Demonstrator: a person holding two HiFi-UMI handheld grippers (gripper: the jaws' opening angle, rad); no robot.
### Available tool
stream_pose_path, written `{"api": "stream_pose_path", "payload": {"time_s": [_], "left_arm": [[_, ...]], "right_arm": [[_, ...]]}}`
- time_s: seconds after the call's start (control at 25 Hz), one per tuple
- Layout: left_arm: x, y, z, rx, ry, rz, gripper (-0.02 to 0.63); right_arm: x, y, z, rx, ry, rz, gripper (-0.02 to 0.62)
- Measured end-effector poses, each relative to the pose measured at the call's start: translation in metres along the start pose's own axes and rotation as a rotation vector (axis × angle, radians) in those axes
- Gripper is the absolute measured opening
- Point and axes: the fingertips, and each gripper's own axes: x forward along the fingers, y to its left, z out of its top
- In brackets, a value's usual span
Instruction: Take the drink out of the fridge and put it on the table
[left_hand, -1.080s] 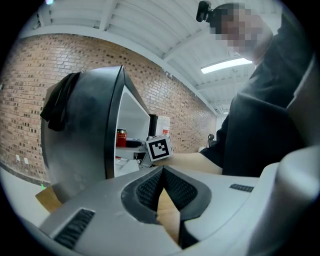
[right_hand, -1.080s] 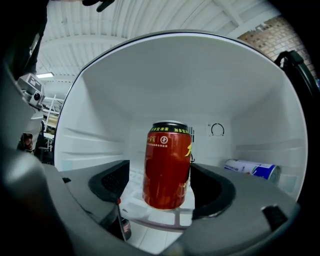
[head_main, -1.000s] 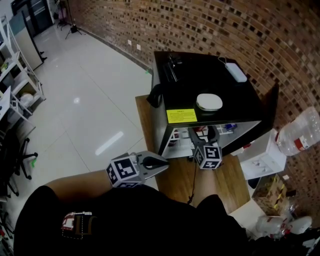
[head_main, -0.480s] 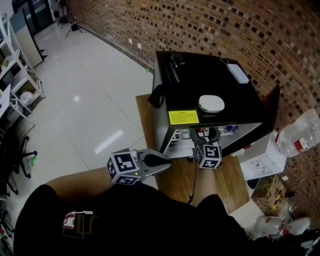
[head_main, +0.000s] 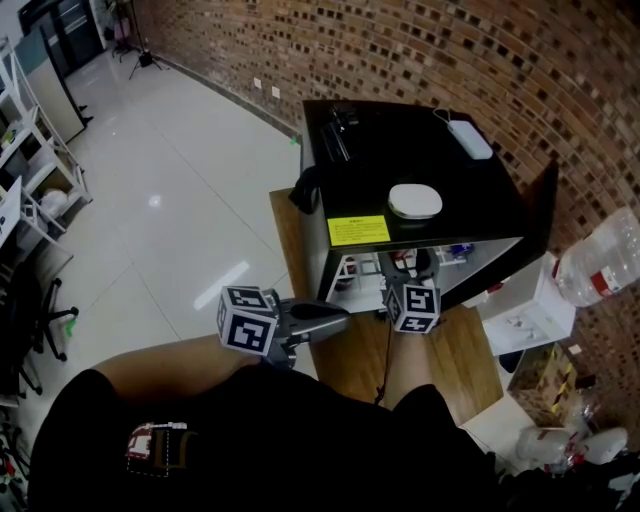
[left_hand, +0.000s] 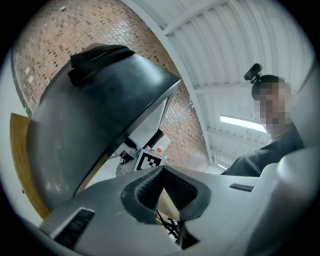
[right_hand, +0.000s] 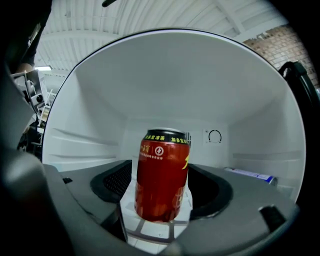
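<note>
A red drink can (right_hand: 162, 175) stands upright on the white wire shelf inside the black mini fridge (head_main: 420, 160). In the right gripper view my right gripper (right_hand: 161, 186) reaches into the fridge with the can between its jaws. The jaws are closing, and a gap still shows beside the left pad (right_hand: 117, 182). From the head view the right gripper (head_main: 405, 268) is at the fridge's open front. My left gripper (head_main: 340, 318) hovers over the wooden table (head_main: 460, 350) left of the fridge, its tips together on nothing; the left gripper view shows it (left_hand: 162, 170) the same way.
The fridge door (head_main: 535, 215) hangs open to the right. A white oval object (head_main: 415, 201), a white adapter (head_main: 470, 138) and a black item (head_main: 340, 135) lie on the fridge top. A large water bottle (head_main: 600, 260) and a white box (head_main: 525, 310) stand right of the table.
My left gripper has drifted a little to the right and turned its marker cube. The right gripper has stayed at the fridge opening.
</note>
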Motion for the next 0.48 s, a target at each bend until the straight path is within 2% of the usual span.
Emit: {"api": "stream_pose_path", "payload": {"time_s": [0.08,0.32,0.36,0.48], "left_arm": [[0.002,-0.002,-0.003,-0.033,0.004,-0.013,-0.008],[0.001,-0.004,-0.004,-0.102,-0.008,-0.036,-0.008],[0.0,-0.004,-0.003,-0.117,-0.015,-0.037,-0.008],[-0.005,-0.003,0.004,-0.169,-0.048,-0.042,-0.008]], "right_arm": [[0.002,0.0,0.007,-0.009,-0.015,0.004,0.339],[0.019,-0.001,0.005,0.0,0.045,0.016,0.353],[0.019,0.0,0.006,0.002,0.047,0.024,0.325],[0.019,0.007,0.009,-0.003,0.033,0.056,0.316]]}}
